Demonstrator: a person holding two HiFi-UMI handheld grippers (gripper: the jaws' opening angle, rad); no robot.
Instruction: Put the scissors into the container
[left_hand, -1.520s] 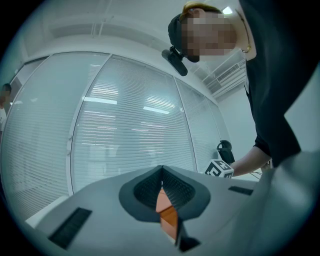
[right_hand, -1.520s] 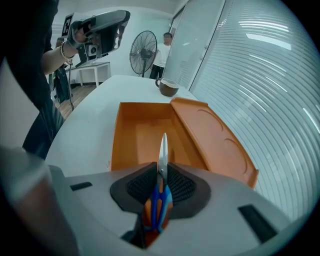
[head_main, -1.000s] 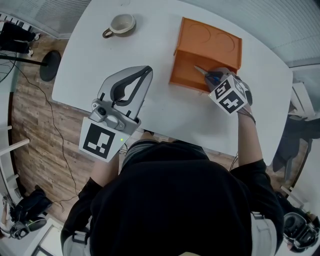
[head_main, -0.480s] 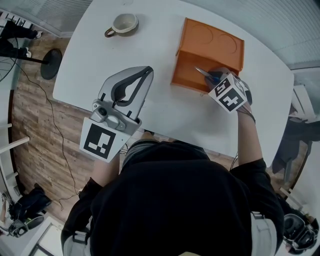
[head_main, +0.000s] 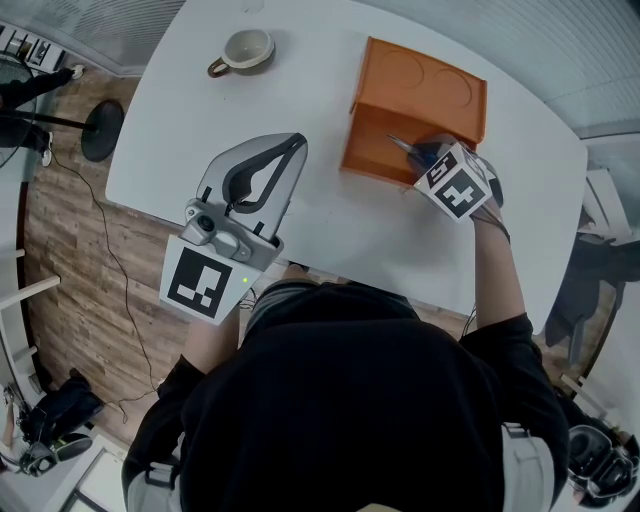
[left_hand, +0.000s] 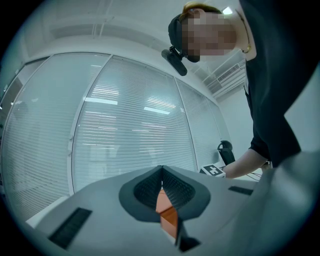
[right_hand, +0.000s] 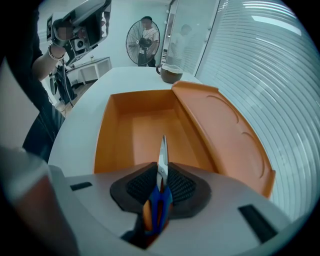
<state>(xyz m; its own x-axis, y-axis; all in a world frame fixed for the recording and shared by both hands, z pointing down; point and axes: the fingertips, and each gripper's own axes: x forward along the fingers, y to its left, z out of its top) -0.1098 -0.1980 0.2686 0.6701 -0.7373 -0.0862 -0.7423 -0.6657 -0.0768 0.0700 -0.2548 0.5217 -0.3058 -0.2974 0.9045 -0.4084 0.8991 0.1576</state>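
The right gripper (right_hand: 161, 189) is clamping the blue-handled scissors (right_hand: 162, 156) by the handles, pointing their blades over the open orange container (right_hand: 131, 125) on the white table (head_main: 330, 225). The left gripper (left_hand: 161, 192) is hovering near the table's front edge, jaws pressed together and empty.

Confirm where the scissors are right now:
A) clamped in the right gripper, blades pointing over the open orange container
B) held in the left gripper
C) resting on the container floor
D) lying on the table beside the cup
A: the right gripper view shows the right gripper shut on the scissors, their blades sticking out over the open container, not yet let go.
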